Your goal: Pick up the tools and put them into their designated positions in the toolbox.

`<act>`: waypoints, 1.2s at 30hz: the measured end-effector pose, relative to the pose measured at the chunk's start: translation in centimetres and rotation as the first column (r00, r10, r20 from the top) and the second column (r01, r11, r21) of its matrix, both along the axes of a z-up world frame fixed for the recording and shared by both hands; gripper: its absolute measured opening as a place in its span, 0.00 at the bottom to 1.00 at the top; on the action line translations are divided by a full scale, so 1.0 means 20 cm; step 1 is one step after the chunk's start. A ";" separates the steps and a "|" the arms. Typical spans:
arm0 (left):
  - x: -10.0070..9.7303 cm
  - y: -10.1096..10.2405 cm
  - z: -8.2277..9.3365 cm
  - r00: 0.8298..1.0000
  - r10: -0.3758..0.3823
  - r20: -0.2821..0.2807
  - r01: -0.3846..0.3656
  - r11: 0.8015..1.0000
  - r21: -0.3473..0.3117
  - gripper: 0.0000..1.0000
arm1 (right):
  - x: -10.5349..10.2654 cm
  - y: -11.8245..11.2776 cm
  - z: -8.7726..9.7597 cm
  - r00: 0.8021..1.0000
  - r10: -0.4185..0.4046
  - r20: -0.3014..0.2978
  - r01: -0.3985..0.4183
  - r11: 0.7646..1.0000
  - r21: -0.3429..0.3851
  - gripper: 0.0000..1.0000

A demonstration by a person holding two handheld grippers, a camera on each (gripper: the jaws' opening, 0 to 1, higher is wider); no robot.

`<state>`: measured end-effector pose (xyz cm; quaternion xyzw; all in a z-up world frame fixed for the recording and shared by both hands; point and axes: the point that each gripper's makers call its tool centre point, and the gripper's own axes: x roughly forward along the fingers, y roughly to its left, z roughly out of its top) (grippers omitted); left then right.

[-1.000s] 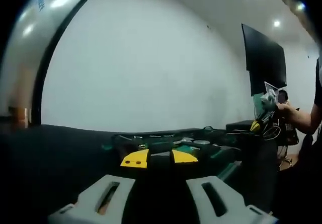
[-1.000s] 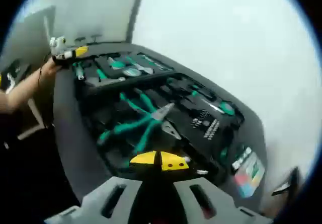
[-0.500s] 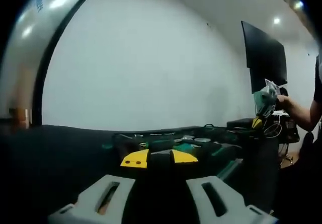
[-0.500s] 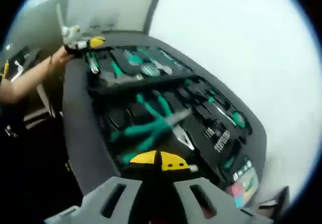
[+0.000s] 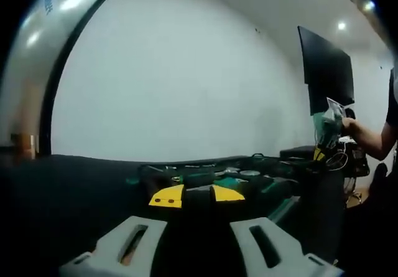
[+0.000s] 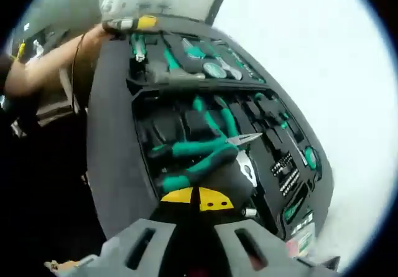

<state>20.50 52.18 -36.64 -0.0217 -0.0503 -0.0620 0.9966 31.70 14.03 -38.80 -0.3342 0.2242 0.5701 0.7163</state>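
Low over the dark tabletop (image 5: 62, 190) in the left gripper view, the left gripper (image 5: 196, 195) points at the open black toolbox (image 5: 249, 180), seen edge-on a little ahead; its yellow-tipped jaws stand slightly apart with nothing between them. At that view's right edge a person's hand (image 5: 354, 127) carries the right gripper (image 5: 320, 152) above the far end of the box. Moving to the right gripper view, the left gripper (image 6: 127, 23) appears at upper left near the box's lid end. The right gripper (image 6: 198, 198) hangs over the toolbox tray (image 6: 205, 134), yellow tips meeting edge to edge, nothing visibly gripped. Just beyond those tips lie green-handled steel pliers (image 6: 199, 155), loose and crossed over the moulded recesses, not seated; whether one pair or two, cannot tell. Judgement: steel pliers will be stiff, fairly heavy, nose-heavy toward the metal jaws. Rubbery green sleeves should give friction; bare steel would be slippery. Best hold is across the handles close to the pivot, so the nose does not swing down. Not fragile.
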 end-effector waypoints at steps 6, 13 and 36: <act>0.00 -0.01 0.00 1.000 0.003 -0.008 -0.003 1.000 0.003 0.16 | 0.03 -0.01 0.10 0.873 -0.158 -0.462 0.275 0.941 0.199 0.00; 0.01 -0.01 -0.01 1.000 0.001 -0.015 -0.001 1.000 0.005 0.16 | 0.15 0.03 0.05 0.828 -0.248 -0.503 0.361 0.922 0.140 0.18; 0.01 0.01 0.01 1.000 -0.014 0.003 0.015 1.000 -0.015 0.16 | 0.27 -0.27 -0.06 0.760 -0.648 -0.061 0.645 0.762 -0.061 0.07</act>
